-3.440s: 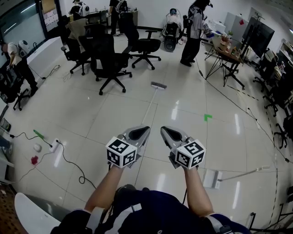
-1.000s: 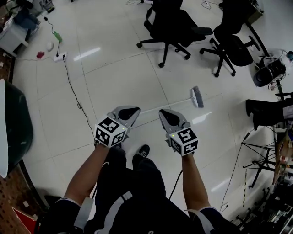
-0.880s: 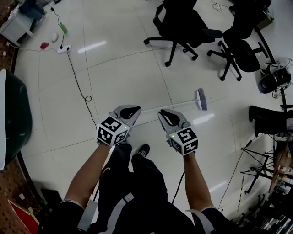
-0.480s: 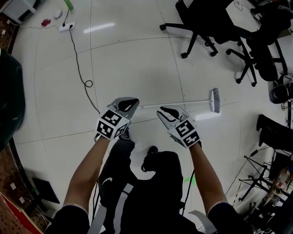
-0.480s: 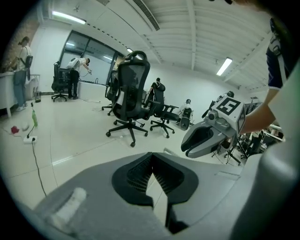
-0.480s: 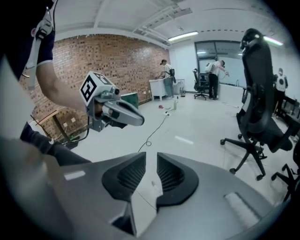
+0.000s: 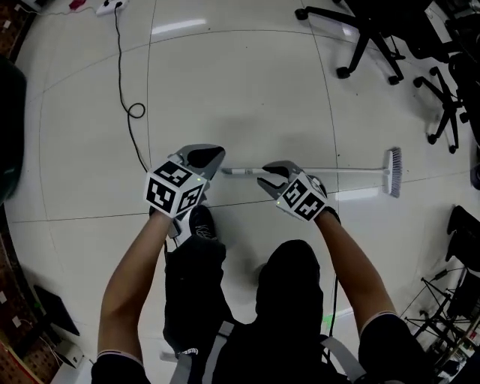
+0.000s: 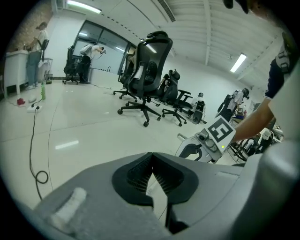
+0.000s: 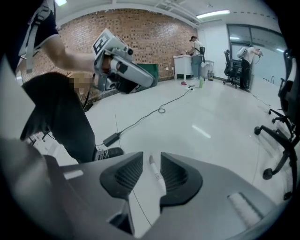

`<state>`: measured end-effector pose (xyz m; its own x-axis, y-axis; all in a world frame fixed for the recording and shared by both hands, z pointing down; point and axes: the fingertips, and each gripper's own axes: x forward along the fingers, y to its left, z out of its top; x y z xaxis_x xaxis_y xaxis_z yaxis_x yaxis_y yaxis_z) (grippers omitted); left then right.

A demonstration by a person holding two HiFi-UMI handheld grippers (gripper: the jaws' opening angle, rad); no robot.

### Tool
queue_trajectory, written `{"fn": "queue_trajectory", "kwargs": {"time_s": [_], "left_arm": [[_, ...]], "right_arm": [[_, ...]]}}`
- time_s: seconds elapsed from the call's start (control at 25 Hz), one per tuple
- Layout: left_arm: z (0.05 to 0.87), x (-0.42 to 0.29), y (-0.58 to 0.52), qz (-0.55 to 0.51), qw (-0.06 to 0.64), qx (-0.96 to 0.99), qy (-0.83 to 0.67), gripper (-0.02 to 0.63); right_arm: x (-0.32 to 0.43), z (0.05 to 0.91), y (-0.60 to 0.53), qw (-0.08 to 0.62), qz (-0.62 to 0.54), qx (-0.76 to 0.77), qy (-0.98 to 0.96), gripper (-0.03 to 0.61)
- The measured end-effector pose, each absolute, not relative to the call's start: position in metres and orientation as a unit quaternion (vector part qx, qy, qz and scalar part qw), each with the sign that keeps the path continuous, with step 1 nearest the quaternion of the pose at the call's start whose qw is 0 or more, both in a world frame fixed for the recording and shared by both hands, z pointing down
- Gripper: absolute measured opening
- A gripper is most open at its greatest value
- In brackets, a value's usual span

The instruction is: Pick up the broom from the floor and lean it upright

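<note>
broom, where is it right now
In the head view the broom lies flat on the floor ahead of the person, head toward the right near the chairs. Its handle end shows, ungripped, between the jaws of the right gripper, which have just been opening.

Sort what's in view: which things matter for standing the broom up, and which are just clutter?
Job: broom, lying flat on the floor; right gripper, jaws just been opening, handle end between them but not gripped; left gripper, shut, empty.
Clutter: black cable; power strip; office chairs.
</note>
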<state>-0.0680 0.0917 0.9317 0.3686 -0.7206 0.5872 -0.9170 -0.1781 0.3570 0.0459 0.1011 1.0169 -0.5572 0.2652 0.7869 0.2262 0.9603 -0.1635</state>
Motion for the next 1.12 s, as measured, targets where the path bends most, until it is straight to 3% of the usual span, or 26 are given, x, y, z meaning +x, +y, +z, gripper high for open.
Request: {"fn": "queue_trajectory", "kwargs": {"time_s": [0.28,0.6,0.84,1.12], "left_arm": [[1.037,-0.076,0.101,0.169,0.356,0.743,-0.541,0.0],[1.099,-0.07,0.132,0.188,0.363,0.729,-0.55,0.0],[1.109,-0.074,0.144,0.177,0.377,0.718,-0.558,0.0],[1.09,-0.088,0.133,0.153,0.375,0.719,-0.565,0.0]], "right_arm": [[0.052,1.164,0.103,0.5,0.004,-0.2,-0.843,0.124],[0.049,1.254,0.119,0.532,-0.022,-0.24,-0.812,0.158],[0.052,1.266,0.114,0.537,-0.098,-0.27,-0.793,0.106],[0.022,1.211,0.11,0.506,-0.091,-0.265,-0.816,0.101]]}}
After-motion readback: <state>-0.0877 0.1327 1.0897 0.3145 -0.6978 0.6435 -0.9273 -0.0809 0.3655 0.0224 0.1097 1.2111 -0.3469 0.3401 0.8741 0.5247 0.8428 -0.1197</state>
